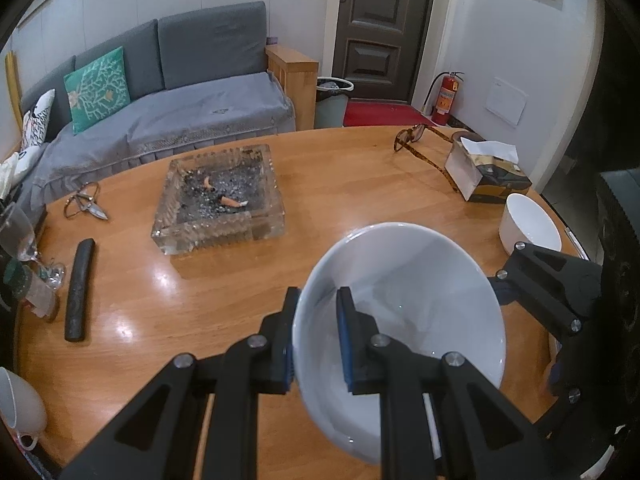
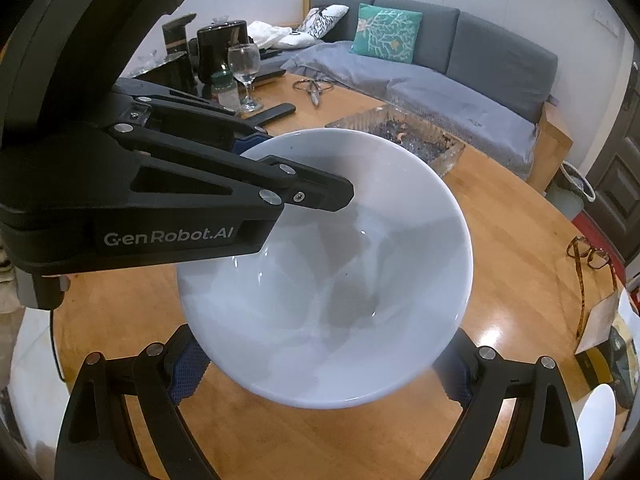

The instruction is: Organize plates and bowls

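Your left tongs pinch the near-left wall of the big white bowl, one pad outside the rim and one inside, holding it tilted above the wooden table at lower centre of the left view. Your right tongs stand spread wide at the bottom of the right view, one finger on either side of the bowl's base; whether their pads touch it you cannot tell, since the bowl covers them. Two bowls show: the lifted one and a smaller white bowl on the table at the right edge, partly behind the right tongs. One glass ashtray sits left of centre with two cigarette butts. One pair of glasses and one tissue box lie upper right. A white vessel at the lower left is cut off.
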Demonstrator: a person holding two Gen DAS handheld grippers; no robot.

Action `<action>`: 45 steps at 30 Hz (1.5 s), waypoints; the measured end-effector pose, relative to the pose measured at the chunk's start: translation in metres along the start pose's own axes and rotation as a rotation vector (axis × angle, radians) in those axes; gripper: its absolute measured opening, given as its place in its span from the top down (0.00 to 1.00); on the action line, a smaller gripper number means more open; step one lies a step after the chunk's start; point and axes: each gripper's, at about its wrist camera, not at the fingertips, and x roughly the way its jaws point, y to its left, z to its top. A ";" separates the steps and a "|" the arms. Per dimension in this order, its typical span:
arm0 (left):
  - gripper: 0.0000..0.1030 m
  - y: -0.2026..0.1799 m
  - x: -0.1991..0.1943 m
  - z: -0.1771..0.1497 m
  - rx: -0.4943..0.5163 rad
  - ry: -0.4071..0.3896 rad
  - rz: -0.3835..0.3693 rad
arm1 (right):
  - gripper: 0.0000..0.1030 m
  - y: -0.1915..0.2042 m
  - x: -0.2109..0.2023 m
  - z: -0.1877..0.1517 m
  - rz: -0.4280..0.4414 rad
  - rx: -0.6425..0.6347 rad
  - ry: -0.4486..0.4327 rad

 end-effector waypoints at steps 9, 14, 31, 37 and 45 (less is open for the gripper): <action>0.86 0.005 0.014 -0.003 -0.009 0.023 -0.007 | 0.11 -0.003 0.009 -0.004 0.014 0.012 0.014; 0.85 0.005 0.021 -0.004 -0.013 0.035 -0.012 | 0.11 -0.005 0.010 -0.007 0.016 0.015 0.021; 0.79 0.010 0.041 -0.014 -0.028 0.077 -0.029 | 0.11 -0.009 0.011 -0.007 0.036 0.023 0.030; 0.78 0.009 0.043 -0.016 -0.029 0.084 -0.035 | 0.11 -0.009 0.010 -0.008 0.042 0.023 0.038; 0.79 0.006 0.049 -0.020 -0.021 0.106 -0.027 | 0.12 -0.011 0.005 -0.008 0.041 0.030 0.037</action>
